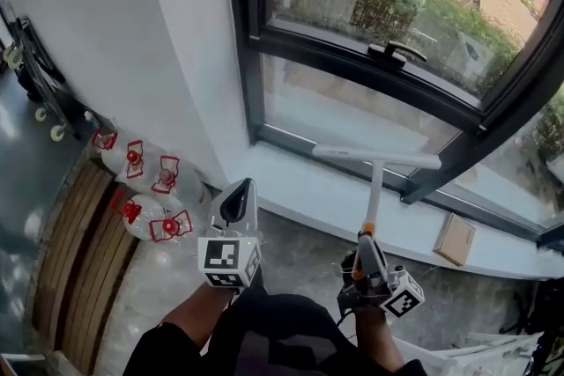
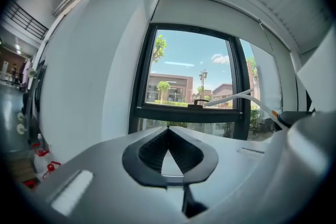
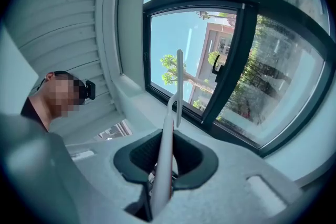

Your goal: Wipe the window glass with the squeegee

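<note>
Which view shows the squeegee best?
Head view: the squeegee shows whole, blade across the top, handle down into the right gripper. Right gripper view shows the handle clamped between the jaws, blade foreshortened. Left gripper view catches only part at its right edge.

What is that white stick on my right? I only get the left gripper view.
Observer: That's the squeegee. The right gripper is shut on it, with the blade end toward the window.
Operator: Is anything lying on the sill?
Observer: Yes. A small cardboard box lies on the sill, far to the right.
Operator: How close is my gripper to the squeegee?
Observer: In the head view, the left gripper is to the squeegee's left, apart from it.
</note>
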Motion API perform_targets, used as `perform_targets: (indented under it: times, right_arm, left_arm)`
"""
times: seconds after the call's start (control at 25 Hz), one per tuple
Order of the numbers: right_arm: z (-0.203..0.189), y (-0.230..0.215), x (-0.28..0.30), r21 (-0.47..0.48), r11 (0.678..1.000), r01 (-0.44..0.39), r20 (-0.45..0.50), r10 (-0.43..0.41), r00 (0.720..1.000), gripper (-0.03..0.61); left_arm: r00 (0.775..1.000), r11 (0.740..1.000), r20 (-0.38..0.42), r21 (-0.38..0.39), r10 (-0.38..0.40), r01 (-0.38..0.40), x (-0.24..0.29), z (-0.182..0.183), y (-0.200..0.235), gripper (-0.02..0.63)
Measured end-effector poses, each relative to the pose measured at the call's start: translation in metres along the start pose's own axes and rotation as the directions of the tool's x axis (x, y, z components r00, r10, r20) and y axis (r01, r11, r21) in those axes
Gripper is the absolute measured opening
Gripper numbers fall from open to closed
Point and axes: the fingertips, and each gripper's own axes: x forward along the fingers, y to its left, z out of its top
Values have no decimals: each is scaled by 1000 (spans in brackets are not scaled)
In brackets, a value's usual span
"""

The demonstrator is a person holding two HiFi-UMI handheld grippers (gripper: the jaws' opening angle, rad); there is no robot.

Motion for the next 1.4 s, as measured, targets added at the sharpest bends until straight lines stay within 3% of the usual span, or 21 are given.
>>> perform_targets:
  times: [0.4,0.76,0.96,1.16,1.4]
  right_arm:
    - [11,-3,145,-111,993,-48,36,53,998,48]
    - [51,23,261,-199,958,-205,57,220,974,48]
    - [94,34,323,-258,919,-298,72,326,943,48]
    - [154,54,390,-343,853,-392,71,440,895,48]
    - [226,86,462,-427,770,-473,68,550,833,48]
  left_arm:
    - [993,993,75,79,-94,89,95,81,77,18]
    - [980,993,177,79,-96,83,140,160,114,18]
    - [966,992,236,92,-102,82,164,206,110,18]
    - [955,995,283,70,-94,77,198,260,100,18]
    - [942,997,334,82,-30,2,241,314,96,18]
